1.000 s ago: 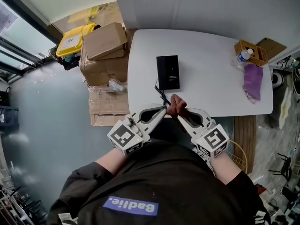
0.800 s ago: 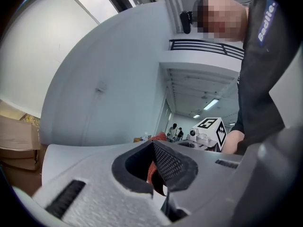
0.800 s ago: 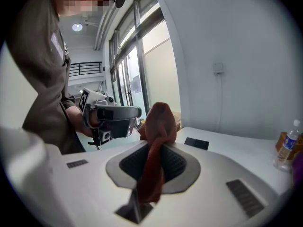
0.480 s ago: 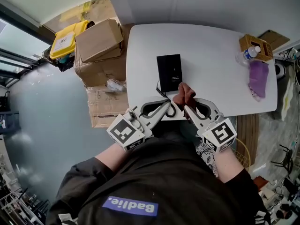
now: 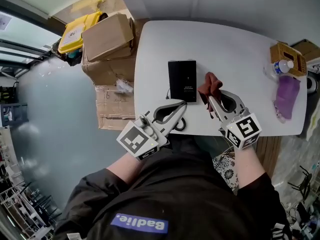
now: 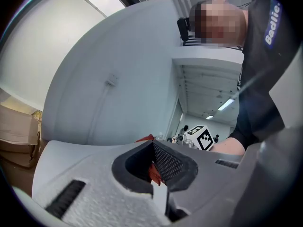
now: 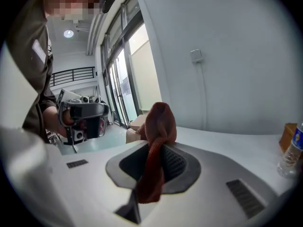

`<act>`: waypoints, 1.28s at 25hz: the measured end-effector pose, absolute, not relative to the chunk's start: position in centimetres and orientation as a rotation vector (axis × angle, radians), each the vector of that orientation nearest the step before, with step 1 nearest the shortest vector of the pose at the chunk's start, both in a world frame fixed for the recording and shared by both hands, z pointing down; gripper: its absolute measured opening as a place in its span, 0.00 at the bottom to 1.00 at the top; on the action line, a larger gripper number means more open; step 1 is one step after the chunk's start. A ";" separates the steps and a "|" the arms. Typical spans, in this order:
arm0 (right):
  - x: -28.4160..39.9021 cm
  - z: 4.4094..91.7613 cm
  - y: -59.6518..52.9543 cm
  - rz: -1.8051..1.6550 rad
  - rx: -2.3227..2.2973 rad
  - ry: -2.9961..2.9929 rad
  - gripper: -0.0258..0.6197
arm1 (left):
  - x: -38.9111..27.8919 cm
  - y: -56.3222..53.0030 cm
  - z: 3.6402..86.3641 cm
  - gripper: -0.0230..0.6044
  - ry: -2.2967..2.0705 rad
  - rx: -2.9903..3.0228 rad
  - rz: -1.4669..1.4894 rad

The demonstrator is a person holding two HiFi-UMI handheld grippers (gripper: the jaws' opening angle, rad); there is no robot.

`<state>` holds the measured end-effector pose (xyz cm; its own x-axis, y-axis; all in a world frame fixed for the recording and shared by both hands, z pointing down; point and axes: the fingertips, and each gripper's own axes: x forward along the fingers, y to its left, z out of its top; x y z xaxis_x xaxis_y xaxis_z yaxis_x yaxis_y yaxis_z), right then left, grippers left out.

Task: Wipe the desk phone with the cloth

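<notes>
The black desk phone (image 5: 182, 80) lies flat on the white table (image 5: 240, 49), its coiled cord (image 5: 179, 124) trailing off the near edge. My right gripper (image 5: 210, 100) is shut on a red-brown cloth (image 5: 210, 86), holding it bunched just right of the phone. In the right gripper view the cloth (image 7: 158, 126) stands up out of the closed jaws of that gripper (image 7: 135, 200). My left gripper (image 5: 182, 104) sits shut at the phone's near edge, apart from the cloth. In the left gripper view its jaws (image 6: 159, 189) meet, with a bit of the red cloth (image 6: 144, 138) showing beyond them.
Cardboard boxes (image 5: 107, 36) and a yellow bin (image 5: 77, 31) stand left of the table. At the table's right end are a woven basket (image 5: 287, 54) with a water bottle (image 5: 280, 66) and a purple cloth (image 5: 286, 96). The bottle (image 7: 292, 150) also shows in the right gripper view.
The right gripper has carried the cloth from the table's near edge up to the phone's right side. The left gripper has come away from the cloth and stays near the edge.
</notes>
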<state>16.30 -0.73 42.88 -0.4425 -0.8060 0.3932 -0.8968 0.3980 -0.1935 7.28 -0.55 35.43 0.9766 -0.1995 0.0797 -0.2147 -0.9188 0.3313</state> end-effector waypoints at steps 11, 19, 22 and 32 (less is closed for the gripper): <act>20.8 49.2 -7.8 0.620 1.464 -2.391 0.15 | 9.9 -4.2 36.7 0.06 -0.432 2.736 0.061; 22.2 53.6 -13.0 0.711 1.455 -2.388 0.15 | 10.0 -5.6 38.2 0.06 -0.537 2.702 0.107; 21.3 55.0 -13.5 0.734 1.401 -2.398 0.15 | 9.7 -5.7 38.5 0.06 -0.576 2.691 0.117; 17.9 58.6 -9.4 0.737 1.179 -2.363 0.15 | 7.5 -3.8 38.9 0.06 -0.654 2.661 0.118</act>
<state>17.92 -9.43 58.61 -0.5661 -0.6073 0.5574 -0.8165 0.5062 -0.2778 7.46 -3.75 38.94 0.8871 -0.4280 0.1726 -0.4613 -0.8123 0.3569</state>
